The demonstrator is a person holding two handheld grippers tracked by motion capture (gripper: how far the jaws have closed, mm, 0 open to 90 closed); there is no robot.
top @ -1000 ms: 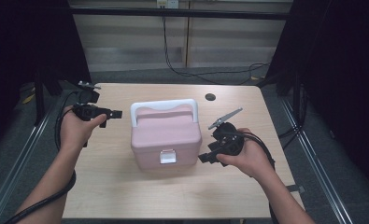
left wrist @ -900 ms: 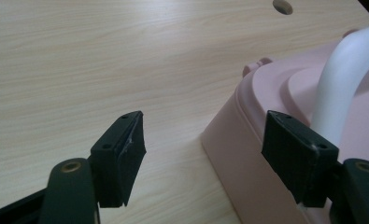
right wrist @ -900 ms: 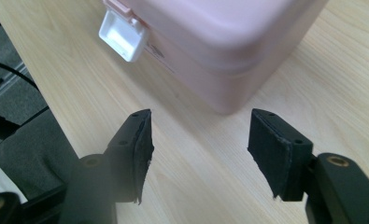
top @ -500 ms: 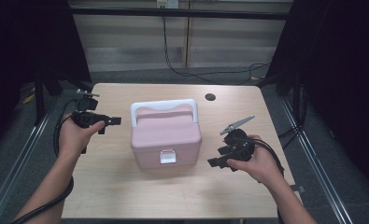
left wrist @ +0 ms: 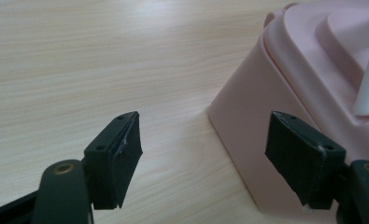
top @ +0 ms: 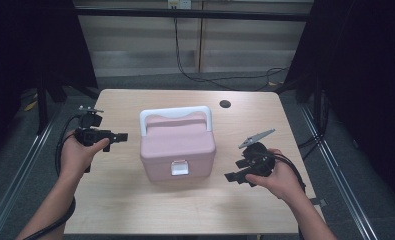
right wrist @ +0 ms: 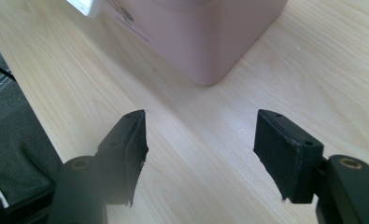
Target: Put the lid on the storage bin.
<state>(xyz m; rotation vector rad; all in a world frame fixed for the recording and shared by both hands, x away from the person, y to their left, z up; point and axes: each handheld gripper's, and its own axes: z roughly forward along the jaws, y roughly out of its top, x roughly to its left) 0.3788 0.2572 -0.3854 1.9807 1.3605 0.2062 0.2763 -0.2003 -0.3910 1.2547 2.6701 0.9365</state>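
Observation:
A pink cooler box point(top: 177, 147) with a white handle point(top: 175, 113) and a white front latch point(top: 179, 168) stands shut in the middle of the wooden table point(top: 135, 205). My left gripper point(top: 119, 136) hovers just left of the box and points at its side. In the left gripper view its jaws point(left wrist: 205, 128) stand open, with bare table between them and the box point(left wrist: 313, 74) at the right. My right gripper point(top: 234, 175) is low at the box's front right, apart from it. It is open point(right wrist: 201, 126) and faces a box corner point(right wrist: 196, 37). Both pairs of jaws have just been opening, and nothing is between them.
A small dark hole point(top: 225, 104) sits in the tabletop behind the box on the right. Cables point(top: 220, 80) run across the floor beyond the far edge. Metal rails point(top: 25, 155) flank the table. Bare wood lies in front of the box.
Both hands have sunk toward the tabletop. The right gripper has drifted away from the box toward the near right, and its jaws look wider. The box has not moved.

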